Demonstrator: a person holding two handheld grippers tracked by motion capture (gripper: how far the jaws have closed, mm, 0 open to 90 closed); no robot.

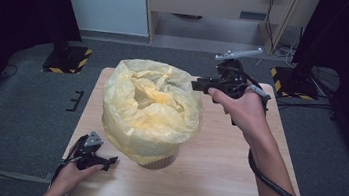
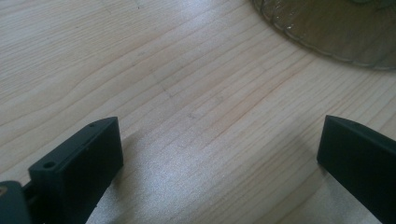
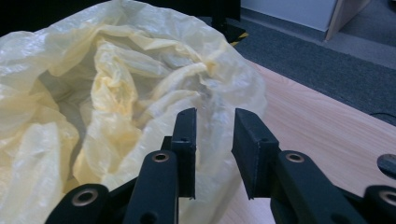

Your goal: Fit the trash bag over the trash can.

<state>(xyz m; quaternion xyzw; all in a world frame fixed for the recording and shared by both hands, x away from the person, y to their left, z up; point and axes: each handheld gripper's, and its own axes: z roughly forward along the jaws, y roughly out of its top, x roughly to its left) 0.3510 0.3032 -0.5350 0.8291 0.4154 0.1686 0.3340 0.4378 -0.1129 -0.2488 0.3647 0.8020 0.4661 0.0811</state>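
A pale wooden bench with fine straight grain carries a round ribbed container, of which little more than the base rim shows under a thin, crinkled, translucent yellow plastic bag. The bag lines the container and billows over its sides, sitting near the middle of the bench, slightly toward the left edge; its mouth gapes upward and its inner folds are bunched and glossy, so whatever lies inside is hidden. The left tool, held by the left hand near the front-left corner, rests low over the bare wood with its blocky black jaws spread wide and nothing between them (in the left gripper view the container's ribbed edge is cut off at the top right). The right tool, held in the right hand toward the far right of the bench, points at the bag's right rim; its jaws stand slightly apart, empty, just beside the plastic.
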